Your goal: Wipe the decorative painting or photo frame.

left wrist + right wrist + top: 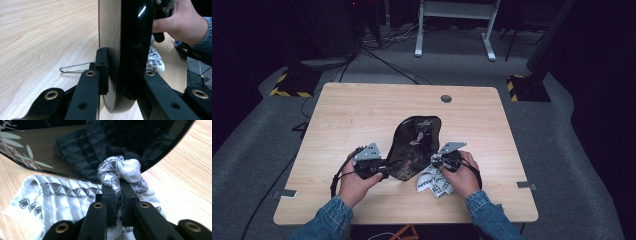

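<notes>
Left tongs [122, 82] clamp the tilted black tray [414, 145], its long axis seemingly running away; right tongs [119, 195] pinch the cloth [57, 195].

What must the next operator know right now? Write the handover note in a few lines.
Left gripper: shut on the glossy black lacquered tray with leaf painting, holding it propped on edge on the light wooden table.
Right gripper: shut on the bunched white cloth with grey diamond pattern, pressed against the tray's lower face.
Done: tray lifted, cloth gripped.
Left: probably wiping the rest of the face, then laying the tray down.
</notes>
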A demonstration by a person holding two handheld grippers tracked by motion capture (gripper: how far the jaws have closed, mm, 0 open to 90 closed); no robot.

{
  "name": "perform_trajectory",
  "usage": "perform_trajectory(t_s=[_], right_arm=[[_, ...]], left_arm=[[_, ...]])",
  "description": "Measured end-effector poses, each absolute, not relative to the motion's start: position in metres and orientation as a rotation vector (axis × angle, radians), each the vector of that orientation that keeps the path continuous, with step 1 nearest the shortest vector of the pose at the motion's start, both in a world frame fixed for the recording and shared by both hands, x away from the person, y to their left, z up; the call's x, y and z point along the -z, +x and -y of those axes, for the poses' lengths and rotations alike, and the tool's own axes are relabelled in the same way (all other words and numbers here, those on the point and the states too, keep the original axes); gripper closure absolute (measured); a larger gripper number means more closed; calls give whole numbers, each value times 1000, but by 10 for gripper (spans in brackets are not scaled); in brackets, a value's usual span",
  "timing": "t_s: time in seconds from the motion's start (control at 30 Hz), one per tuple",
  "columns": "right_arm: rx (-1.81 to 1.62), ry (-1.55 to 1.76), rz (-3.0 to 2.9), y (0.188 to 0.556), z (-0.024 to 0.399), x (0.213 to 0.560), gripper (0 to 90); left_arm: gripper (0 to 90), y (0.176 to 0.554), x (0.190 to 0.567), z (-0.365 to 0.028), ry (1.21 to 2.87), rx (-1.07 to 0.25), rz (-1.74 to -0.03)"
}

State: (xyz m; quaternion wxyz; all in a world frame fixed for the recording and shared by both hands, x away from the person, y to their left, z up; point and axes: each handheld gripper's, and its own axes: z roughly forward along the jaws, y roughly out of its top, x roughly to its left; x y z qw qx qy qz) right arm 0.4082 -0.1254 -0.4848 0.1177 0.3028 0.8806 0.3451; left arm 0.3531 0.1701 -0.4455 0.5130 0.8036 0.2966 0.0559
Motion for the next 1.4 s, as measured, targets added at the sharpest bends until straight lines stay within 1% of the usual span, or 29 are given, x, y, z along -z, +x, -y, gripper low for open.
perform_trajectory(t_s=[0.13,0.27,0.43,0.47,0.57,0.7,0.93,0.97,1.0,1.07,1.23,1.4], right_arm=[[-997,880,-2561,408,126,481,848],[-1034,882,-2529,404,133,470,848],[-1099,838,-2486,395,139,440,850],[-1099,838,-2486,395,139,440,850],[-1130,802,-2454,390,143,418,851],[-1159,787,-2425,387,146,404,851],[-1290,774,-2335,381,156,368,852],[-1290,774,-2335,381,156,368,852],[-1305,761,-2314,380,156,357,852],[-1309,757,-2308,380,156,354,852],[-1354,729,-2266,381,153,333,852],[-1392,692,-2244,384,141,316,851]], left_arm=[[799,352,445,-170,1935,-163,-731],[804,351,445,-169,1934,-178,-738],[804,351,445,-169,1934,-177,-737],[804,351,445,-169,1934,-177,-737],[804,351,445,-169,1934,-177,-736],[804,351,445,-169,1934,-176,-734],[804,352,445,-169,1935,-172,-732],[804,352,445,-169,1935,-172,-732],[804,352,445,-169,1935,-169,-734],[804,351,445,-169,1935,-169,-734],[804,352,445,-169,1935,-168,-733],[804,352,445,-170,1936,-166,-731]])
